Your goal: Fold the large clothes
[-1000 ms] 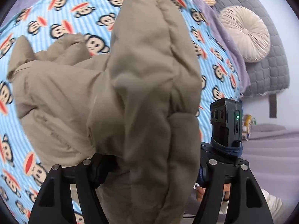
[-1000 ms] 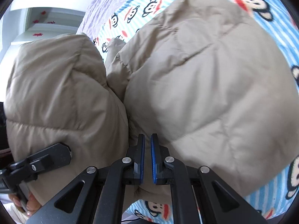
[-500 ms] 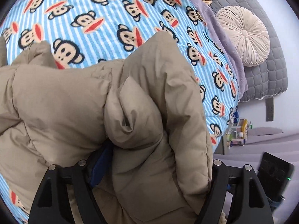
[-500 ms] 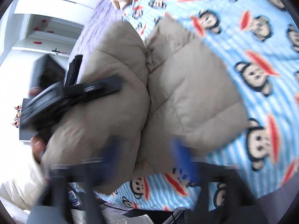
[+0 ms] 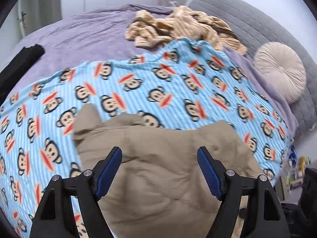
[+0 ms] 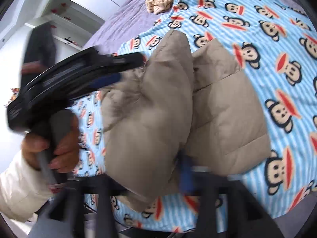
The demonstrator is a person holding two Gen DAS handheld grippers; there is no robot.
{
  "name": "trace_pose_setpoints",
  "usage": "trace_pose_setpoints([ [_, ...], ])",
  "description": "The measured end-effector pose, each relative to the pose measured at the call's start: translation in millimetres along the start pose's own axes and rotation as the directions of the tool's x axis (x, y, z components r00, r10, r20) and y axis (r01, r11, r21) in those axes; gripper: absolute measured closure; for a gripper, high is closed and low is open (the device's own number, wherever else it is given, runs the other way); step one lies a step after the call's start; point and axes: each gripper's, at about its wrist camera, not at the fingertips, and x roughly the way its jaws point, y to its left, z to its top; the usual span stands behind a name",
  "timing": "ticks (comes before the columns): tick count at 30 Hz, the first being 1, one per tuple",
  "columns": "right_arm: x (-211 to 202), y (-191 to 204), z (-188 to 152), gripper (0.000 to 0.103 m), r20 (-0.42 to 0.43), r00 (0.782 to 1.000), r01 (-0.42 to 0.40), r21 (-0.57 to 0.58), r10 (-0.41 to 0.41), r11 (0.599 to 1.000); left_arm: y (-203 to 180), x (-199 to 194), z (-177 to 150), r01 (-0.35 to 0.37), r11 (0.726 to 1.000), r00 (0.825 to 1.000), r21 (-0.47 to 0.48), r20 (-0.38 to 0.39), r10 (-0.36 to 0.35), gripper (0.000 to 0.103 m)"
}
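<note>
A beige padded jacket lies folded into a thick bundle on the blue monkey-print blanket; it also shows in the right wrist view. My left gripper is open and empty, its blue pads spread just above the jacket's near part. In the right wrist view the left gripper reaches in from the left at the jacket's top edge. My right gripper is blurred at the jacket's near edge, its jaws spread apart and holding nothing.
The blanket covers a purple bedspread. A heap of tan striped clothing lies at the far side. A round cream cushion leans on the grey headboard. White cupboards stand to the left.
Both grippers have let go of the jacket and opened. The left one pulled back and up, so the jacket now lies flat on the blanket, folded over itself.
</note>
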Motion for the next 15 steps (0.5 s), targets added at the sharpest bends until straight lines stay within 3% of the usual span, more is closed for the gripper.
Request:
trace_pose_setpoints([
  [3, -7.5, -15.1, -2.0, 0.086, 0.018, 0.999, 0.037, 0.018, -0.038, 0.999, 42.2, 18.9, -12.2, -0.110, 0.991, 0.993, -0.075, -0.054, 0.106, 0.025],
  [6, -12.3, -31.4, -7.2, 0.087, 0.026, 0.998, 0.062, 0.049, -0.063, 0.997, 54.8, 41.6, -19.2, -0.085, 0.985, 0.992, -0.152, -0.105, 0.069, 0.025],
  [13, -8.0, -61.5, -13.0, 0.087, 0.001, 0.993, 0.119, 0.081, -0.120, 0.990, -14.0, 72.0, -10.8, -0.063, 0.998, 0.994, 0.011, -0.085, 0.064, 0.025],
  [15, -4.5, -82.9, -14.8, 0.087, -0.029, 0.994, 0.109, 0.139, -0.106, 0.984, -24.5, 76.9, -9.3, -0.070, 0.997, 0.993, 0.038, -0.091, 0.073, 0.025],
])
